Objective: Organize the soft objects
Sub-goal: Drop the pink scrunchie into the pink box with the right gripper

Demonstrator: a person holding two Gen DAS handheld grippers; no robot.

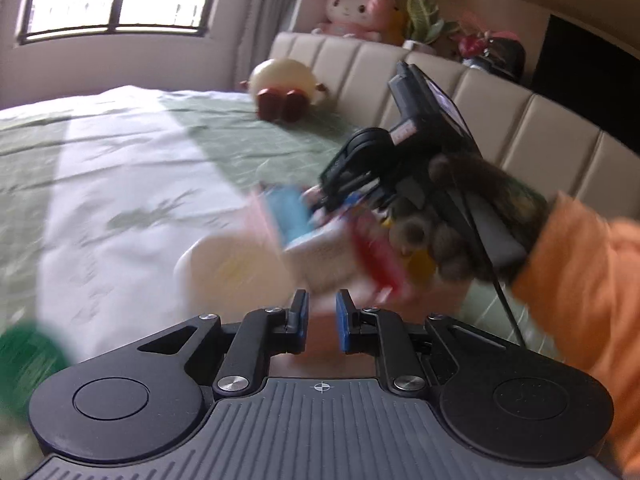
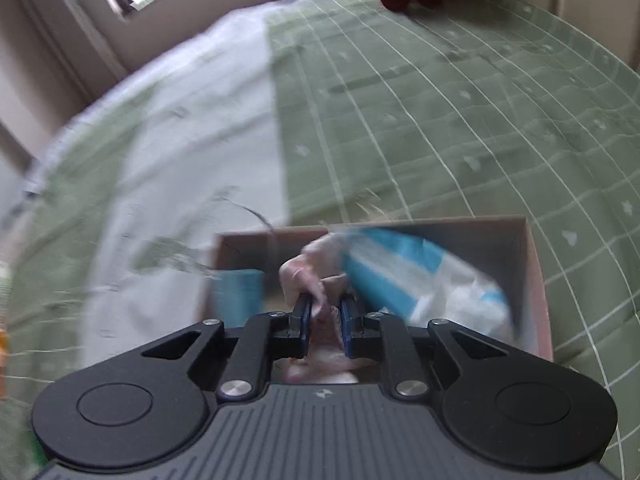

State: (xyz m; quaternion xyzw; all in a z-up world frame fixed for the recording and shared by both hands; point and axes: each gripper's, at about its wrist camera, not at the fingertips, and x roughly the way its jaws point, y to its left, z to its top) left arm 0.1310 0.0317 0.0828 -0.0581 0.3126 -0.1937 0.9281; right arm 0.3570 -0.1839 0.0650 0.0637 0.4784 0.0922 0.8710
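A cardboard box (image 2: 536, 280) stands on the green bed cover. My right gripper (image 2: 324, 312) is shut on a pale pink soft toy (image 2: 308, 272) with a blue and white striped part (image 2: 400, 276), held over the box's open top. A blue item (image 2: 238, 296) lies in the box's left end. In the left wrist view the right gripper (image 1: 332, 196) hangs over the blurred box (image 1: 320, 256) with the blue and pink toy (image 1: 288, 216). My left gripper (image 1: 322, 316) is near the box's front, jaws slightly apart with nothing between them.
A round cream plush with dark red feet (image 1: 280, 88) lies by the padded headboard (image 1: 500, 100). A pink plush (image 1: 356, 8) and plants sit on the ledge above. A green object (image 1: 24, 356) is at the left. The bed cover (image 2: 440, 120) stretches beyond the box.
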